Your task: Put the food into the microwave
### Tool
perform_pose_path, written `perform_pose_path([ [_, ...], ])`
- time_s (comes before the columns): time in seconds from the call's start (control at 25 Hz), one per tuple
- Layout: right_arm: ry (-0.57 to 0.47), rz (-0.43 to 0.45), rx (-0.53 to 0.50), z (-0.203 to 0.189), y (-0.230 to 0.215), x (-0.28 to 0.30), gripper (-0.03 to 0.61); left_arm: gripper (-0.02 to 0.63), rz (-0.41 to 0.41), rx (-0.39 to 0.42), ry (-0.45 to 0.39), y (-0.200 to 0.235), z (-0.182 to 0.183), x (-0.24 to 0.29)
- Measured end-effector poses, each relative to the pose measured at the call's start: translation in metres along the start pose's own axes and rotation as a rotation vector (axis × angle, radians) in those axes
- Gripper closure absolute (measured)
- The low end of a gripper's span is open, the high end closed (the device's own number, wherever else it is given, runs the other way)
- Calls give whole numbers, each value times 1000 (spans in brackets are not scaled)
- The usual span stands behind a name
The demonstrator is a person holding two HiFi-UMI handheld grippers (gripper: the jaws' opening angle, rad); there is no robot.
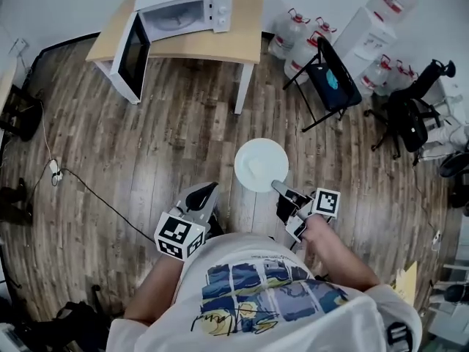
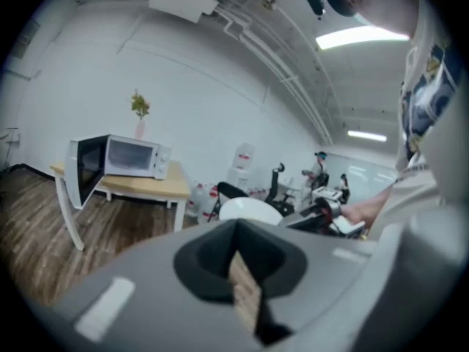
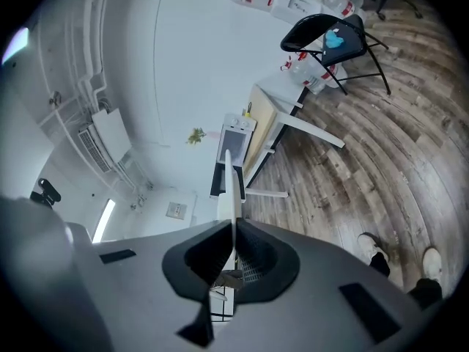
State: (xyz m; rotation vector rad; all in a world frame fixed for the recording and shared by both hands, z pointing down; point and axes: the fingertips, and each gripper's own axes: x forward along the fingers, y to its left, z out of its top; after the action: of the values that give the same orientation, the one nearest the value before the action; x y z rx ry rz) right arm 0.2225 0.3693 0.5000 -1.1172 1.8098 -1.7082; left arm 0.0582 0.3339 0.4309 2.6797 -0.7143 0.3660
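My right gripper is clamped on the rim of the plate, well short of the desk. My left gripper is closed on nothing. I'd keep the plate level and approach the open microwave on the desk squarely. The food is only a pale blur, and the desk's far edge is cut off.

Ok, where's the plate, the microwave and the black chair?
plate [image 1: 249, 152], head view, bare part of its top
microwave [image 1: 183, 13], head view, its open front
black chair [image 1: 323, 90], head view, its seat
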Motion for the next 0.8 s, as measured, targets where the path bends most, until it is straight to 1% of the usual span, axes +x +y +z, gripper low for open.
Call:
perform_pose_path([
  [0.16,-14,7,-1,25,24,68,564,606,-17,7,-10,57,23,-9],
  [0.36,-29,12,9,46,43,151,564,607,-7,15,-24,129,40,-23],
  [0.6,-6,17,20,55,64,211,565,607,34,-5,-66,174,56,-39],
  [0.8,-5,7,44,85,66,262,565,607,57,-37,-67,213,67,-30],
])
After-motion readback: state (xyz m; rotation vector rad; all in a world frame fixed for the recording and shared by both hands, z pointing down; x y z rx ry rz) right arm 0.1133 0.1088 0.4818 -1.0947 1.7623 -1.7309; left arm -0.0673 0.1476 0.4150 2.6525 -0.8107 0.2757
